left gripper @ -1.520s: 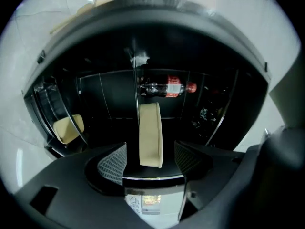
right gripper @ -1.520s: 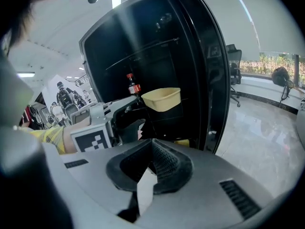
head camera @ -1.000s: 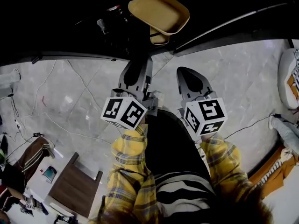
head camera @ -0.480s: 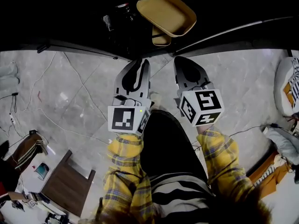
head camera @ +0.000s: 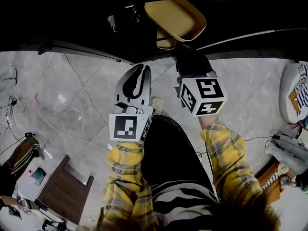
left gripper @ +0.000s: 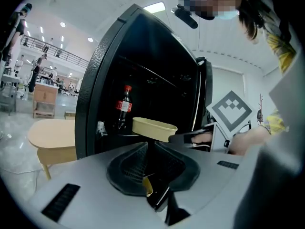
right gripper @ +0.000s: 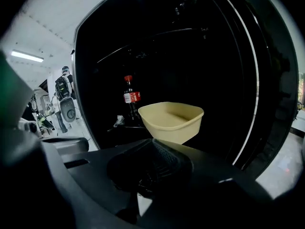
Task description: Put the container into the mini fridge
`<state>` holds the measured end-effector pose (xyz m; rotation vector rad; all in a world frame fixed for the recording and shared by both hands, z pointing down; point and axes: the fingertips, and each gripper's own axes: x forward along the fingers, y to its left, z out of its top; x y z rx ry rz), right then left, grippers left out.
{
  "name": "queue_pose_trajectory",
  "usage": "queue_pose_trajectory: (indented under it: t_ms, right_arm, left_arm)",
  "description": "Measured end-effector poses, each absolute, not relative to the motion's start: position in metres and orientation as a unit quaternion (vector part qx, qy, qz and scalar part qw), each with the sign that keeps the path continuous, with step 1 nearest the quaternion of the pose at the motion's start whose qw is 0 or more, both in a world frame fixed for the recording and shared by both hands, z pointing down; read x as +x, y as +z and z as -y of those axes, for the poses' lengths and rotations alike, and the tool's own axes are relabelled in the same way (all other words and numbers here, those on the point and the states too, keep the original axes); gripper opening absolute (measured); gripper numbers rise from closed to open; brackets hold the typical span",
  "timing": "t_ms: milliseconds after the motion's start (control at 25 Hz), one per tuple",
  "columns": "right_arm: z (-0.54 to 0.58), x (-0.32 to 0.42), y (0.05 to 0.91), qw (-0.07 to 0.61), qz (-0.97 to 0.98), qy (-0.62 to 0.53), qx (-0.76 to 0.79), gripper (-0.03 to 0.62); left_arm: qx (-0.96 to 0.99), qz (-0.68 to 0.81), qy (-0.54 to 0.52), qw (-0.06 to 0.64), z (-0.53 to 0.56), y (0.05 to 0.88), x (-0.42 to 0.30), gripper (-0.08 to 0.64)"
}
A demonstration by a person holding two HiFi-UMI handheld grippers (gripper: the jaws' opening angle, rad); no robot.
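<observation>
The beige container hangs tilted in the dark opening of the black mini fridge. My right gripper is shut on its near rim, fingers reaching into the dark. In the right gripper view the container sits just beyond the jaws of that gripper, with a cola bottle behind it on the shelf. My left gripper hovers over the floor left of the right one; its jaws have just closed with nothing between them. The left gripper view shows the shut left gripper, the container and the bottle.
The fridge door stands open at the right. Cables run over the marble floor. A brown stool is at lower left, a light wooden table left of the fridge, and white cushions at the right edge.
My right gripper has moved forward, carrying the container deeper into the fridge opening. My left gripper has rolled and its jaws have closed.
</observation>
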<state>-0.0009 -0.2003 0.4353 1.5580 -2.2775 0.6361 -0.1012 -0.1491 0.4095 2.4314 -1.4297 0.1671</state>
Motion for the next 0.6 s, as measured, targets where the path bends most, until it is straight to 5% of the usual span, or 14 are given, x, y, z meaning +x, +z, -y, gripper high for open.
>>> queue_pose_trajectory:
  t_ms: [600]
  right_arm:
    - [0.247, -0.009, 0.439, 0.168, 0.804, 0.189, 0.539, 0.026]
  left_arm:
    - [0.853, 0.490, 0.061, 0.166, 0.146, 0.419, -0.096, 0.054]
